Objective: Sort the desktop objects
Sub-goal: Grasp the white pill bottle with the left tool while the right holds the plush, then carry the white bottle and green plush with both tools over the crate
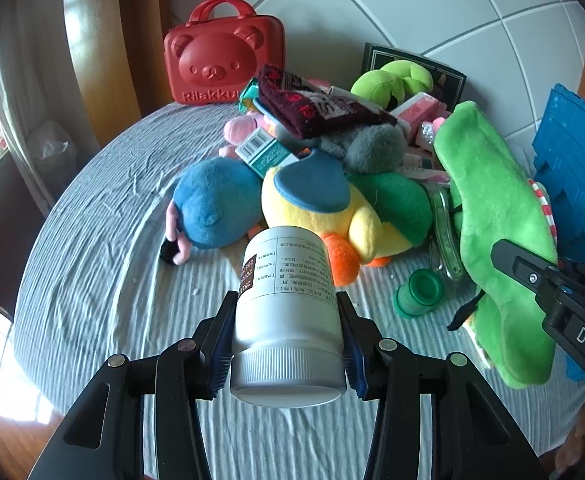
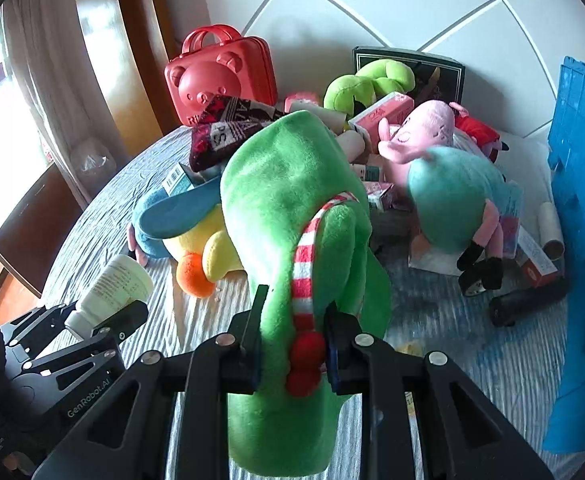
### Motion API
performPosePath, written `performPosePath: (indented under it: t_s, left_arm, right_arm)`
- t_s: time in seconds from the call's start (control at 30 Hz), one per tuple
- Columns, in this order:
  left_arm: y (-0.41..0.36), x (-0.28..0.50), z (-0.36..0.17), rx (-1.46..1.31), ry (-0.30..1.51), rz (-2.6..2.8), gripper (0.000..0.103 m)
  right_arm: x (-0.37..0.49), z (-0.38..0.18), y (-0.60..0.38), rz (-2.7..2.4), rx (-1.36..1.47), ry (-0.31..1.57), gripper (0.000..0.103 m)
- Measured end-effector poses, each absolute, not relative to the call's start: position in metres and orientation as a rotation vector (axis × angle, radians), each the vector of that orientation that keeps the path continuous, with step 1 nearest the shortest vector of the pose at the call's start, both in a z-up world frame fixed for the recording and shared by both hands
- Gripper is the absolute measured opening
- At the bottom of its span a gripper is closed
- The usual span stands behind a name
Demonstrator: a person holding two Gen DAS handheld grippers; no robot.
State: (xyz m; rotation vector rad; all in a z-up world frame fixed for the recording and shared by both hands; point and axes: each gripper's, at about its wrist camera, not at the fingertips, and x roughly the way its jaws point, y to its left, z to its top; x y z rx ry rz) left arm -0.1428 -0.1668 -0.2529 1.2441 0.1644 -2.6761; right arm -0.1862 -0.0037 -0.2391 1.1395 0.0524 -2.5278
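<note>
Apparently aloft: white bottle (image 1: 288, 312) in left gripper (image 1: 286, 344), green plush (image 2: 292, 216) in right gripper (image 2: 292, 344).

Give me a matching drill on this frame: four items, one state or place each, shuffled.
Things:
1. white plastic pill bottle
2. green plush toy with red-white striped scarf
3. red bear-face hard case
4. small green translucent cup

States:
A. lying on its side on the grey cloth
B. clamped in the right gripper
C. standing at the back by the wall
D. clamped in the left gripper

Pairs: 1-D, 2-B, 3-C, 4-A
</note>
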Motion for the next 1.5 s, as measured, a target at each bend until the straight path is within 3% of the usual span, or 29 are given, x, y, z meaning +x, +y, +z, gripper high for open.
performPosePath:
  t_s: [0.9,1.5]
  left_arm:
    - [-0.137,-0.148,-0.126,0.910,0.095,-2.938,0.045]
    - [-0.025,-0.135,-0.055,0.712,0.033,-3.089,0.045]
  right_arm:
    - [-0.166,-0.103,0.008,-2.709,0.779,0.072,0.023]
    - [-0.133,-0.022,0.104,-2.872,0.532,0.066,0.023]
